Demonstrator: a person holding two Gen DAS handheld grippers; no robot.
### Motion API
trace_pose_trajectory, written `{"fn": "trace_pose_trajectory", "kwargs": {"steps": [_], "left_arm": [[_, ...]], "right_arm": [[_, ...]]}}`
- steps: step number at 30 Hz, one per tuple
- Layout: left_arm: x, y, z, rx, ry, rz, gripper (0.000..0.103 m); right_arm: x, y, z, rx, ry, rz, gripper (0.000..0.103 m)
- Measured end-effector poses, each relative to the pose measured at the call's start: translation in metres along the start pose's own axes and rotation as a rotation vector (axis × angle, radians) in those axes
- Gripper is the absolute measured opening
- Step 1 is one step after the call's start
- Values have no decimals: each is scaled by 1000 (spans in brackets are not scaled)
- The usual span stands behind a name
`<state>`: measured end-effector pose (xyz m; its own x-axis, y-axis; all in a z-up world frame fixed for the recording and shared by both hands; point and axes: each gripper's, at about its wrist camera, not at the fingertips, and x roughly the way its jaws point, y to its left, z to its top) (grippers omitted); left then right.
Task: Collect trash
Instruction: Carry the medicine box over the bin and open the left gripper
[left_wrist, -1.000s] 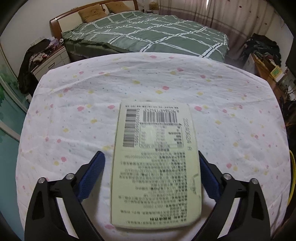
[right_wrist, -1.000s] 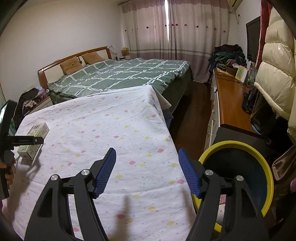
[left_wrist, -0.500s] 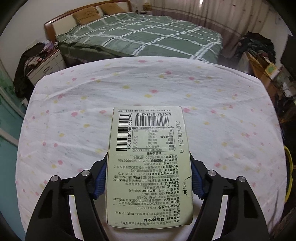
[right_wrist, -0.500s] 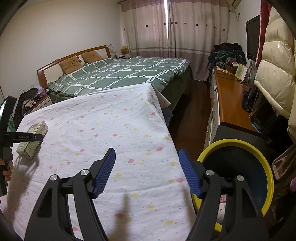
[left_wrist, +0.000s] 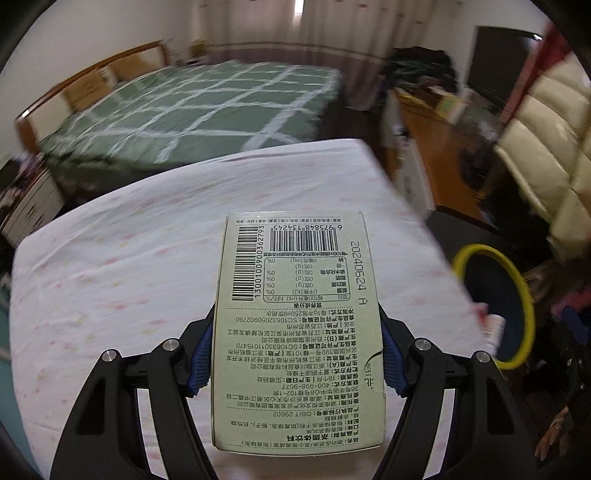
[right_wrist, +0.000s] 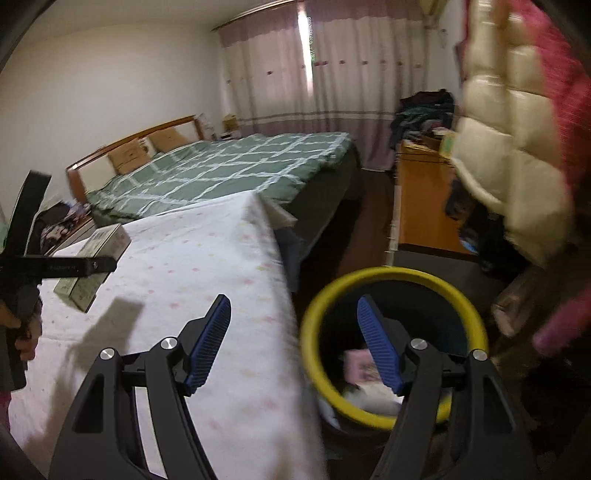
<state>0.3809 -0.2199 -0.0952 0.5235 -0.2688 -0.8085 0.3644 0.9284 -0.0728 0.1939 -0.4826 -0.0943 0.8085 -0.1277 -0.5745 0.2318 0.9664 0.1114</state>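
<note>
My left gripper (left_wrist: 297, 350) is shut on a pale green carton (left_wrist: 297, 328) printed with barcodes and text, and holds it above the table. The carton (right_wrist: 92, 266) and the left gripper (right_wrist: 55, 266) also show at the left of the right wrist view, with the carton's shadow on the cloth below. My right gripper (right_wrist: 293, 345) is open and empty, over the table's right edge beside a dark bin with a yellow rim (right_wrist: 391, 275). The bin rim (left_wrist: 517, 288) shows at the right of the left wrist view.
The table wears a white cloth with pastel dots (right_wrist: 207, 258). The bin holds some trash, including a pink packet (right_wrist: 356, 365). A green checked bed (right_wrist: 240, 166) stands behind the table. A wooden desk (right_wrist: 424, 206) and hanging puffy coats (right_wrist: 509, 155) are to the right.
My left gripper closed on the carton, lifted it off the cloth and turned right toward the bin. My right gripper swung right, so the bin now sits between its fingers in view.
</note>
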Motion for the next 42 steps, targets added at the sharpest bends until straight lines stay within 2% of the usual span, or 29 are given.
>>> {"fn": "trace_pose_trajectory", "kwargs": {"steps": [8, 16, 22, 24, 25, 27, 30, 32, 34, 38, 42], "left_arm": [[17, -140, 9, 174, 20, -158, 71], [56, -262, 12, 295, 66, -240, 71], [85, -306, 8, 334, 85, -241, 72], [97, -316, 8, 330, 86, -222, 80], [100, -316, 8, 325, 80, -211, 88], [101, -313, 7, 316, 66, -196, 89], [88, -295, 6, 284, 59, -211, 90], [65, -273, 4, 268, 22, -209, 95], [30, -246, 1, 248, -59, -188, 98], [-35, -192, -16, 195, -194, -127, 98], [-94, -134, -49, 135, -278, -51, 98]], "right_arm": [[-57, -92, -28, 122, -8, -166, 68], [-79, -139, -44, 196, -14, -215, 68], [-85, -146, -44, 211, -26, -226, 68], [-85, -145, -44, 211, -24, -224, 68], [-86, -145, -44, 210, -20, -223, 68], [-85, -140, -43, 205, -14, -218, 68], [-84, -134, -42, 193, -8, -204, 68], [-82, -127, -41, 185, -5, -184, 68], [-81, -119, -39, 172, -2, -166, 68], [-79, -91, -37, 125, 6, -103, 68], [-76, -56, -35, 62, 13, -34, 68]]}}
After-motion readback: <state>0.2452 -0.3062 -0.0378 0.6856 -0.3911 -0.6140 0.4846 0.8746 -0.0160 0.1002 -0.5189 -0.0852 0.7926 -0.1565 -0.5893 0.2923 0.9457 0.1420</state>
